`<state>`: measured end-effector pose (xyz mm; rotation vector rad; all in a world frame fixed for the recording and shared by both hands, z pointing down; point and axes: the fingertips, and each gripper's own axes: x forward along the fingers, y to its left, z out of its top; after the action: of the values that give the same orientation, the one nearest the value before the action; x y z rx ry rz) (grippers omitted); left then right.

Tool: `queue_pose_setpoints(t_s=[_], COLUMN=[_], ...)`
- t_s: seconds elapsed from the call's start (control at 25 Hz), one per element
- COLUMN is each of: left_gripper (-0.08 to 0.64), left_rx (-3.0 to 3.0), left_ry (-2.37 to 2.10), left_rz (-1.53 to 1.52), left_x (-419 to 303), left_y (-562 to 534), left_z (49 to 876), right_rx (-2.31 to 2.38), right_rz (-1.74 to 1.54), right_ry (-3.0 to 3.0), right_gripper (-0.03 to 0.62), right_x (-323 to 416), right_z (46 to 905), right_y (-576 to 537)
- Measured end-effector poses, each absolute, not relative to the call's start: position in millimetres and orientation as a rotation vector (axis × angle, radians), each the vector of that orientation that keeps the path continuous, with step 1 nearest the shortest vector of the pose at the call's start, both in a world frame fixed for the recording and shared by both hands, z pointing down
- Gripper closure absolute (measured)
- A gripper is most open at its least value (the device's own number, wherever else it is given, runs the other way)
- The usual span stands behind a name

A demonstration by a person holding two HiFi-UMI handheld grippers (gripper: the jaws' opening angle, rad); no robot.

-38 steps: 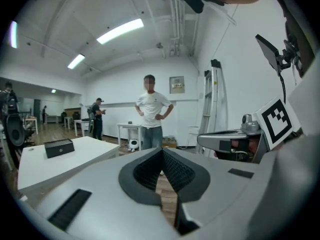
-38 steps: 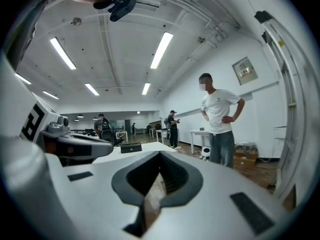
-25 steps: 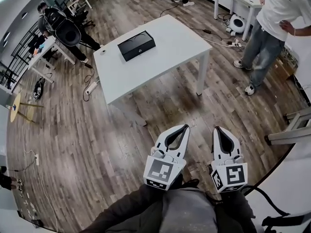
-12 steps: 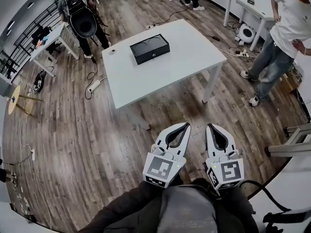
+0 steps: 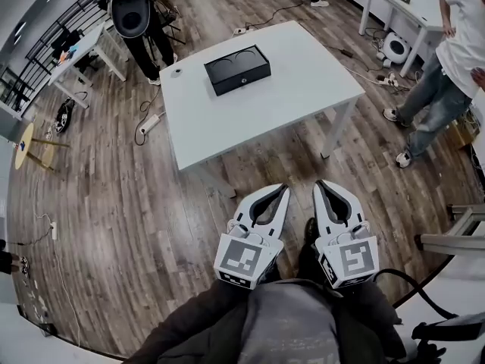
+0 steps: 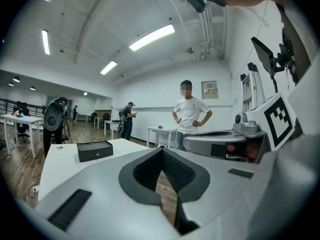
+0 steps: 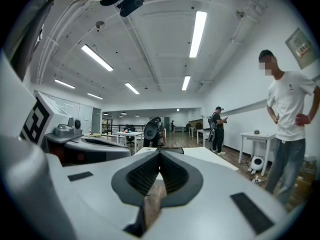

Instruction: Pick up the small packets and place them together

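Closed in on table (image 5: 227, 127) over the last second: sits a little larger in head view now, box (image 5: 237, 69) shifted from 11 toward 12 o'clock, right tongs drawn closer beside left. Head view: left tongs (image 5: 283, 191) and right tongs (image 5: 321, 185) side by side at 6 o'clock over floor (image 5: 114, 203), well short of table, tips pinched together on both, nothing carried. No packets to be seen anywhere on the tabletop, only the black box toward its far edge, seemingly shut. Left gripper view: jaws meeting at the tips, empty, floor alone showing through the hollow behind them; box at 9 o'clock on table, well apart from the tongs. Right gripper view: jaws likewise closed and empty, box showing just above the tips at 12 o'clock, also well apart. Judged from all this: task not yet begun, nothing picked or gathered. Packets perhaps inside box, so look, count and colour cannot be told. Left to do: reach table, find packets, lift each, set them together.
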<state>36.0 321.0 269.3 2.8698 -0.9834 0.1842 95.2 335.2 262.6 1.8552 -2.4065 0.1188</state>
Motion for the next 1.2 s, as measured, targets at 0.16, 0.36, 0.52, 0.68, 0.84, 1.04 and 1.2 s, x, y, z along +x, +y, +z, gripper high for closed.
queue_pose_setpoints(t_s=[0.16,0.36,0.52,0.68,0.84,1.04,1.2], left_gripper=[0.560,0.560,0.560,0.560,0.560,0.560,0.560], left_rx=[2.824,2.770,2.740,2.710,2.674,2.622,2.590], left_ry=[-1.058,-1.143,-1.204,-1.281,-1.379,-1.469,-1.531], left_rz=[0.206,0.224,0.254,0.265,0.248,0.252,0.243], left_x=[53,74,91,109,119,122,106], left_y=[293,259,237,213,194,181,168], left_z=[278,282,286,280,276,278,273], right_rx=[1.805,1.719,1.655,1.588,1.498,1.418,1.353], right_rz=[0.150,0.175,0.204,0.215,0.218,0.233,0.227], right_ry=[-2.467,-2.535,-2.581,-2.635,-2.685,-2.730,-2.756], right_gripper=[0.588,0.588,0.588,0.588,0.588,0.588,0.588], right_x=[116,136,151,169,179,185,169], right_z=[267,271,277,277,281,284,281], right_y=[299,257,229,206,192,175,160])
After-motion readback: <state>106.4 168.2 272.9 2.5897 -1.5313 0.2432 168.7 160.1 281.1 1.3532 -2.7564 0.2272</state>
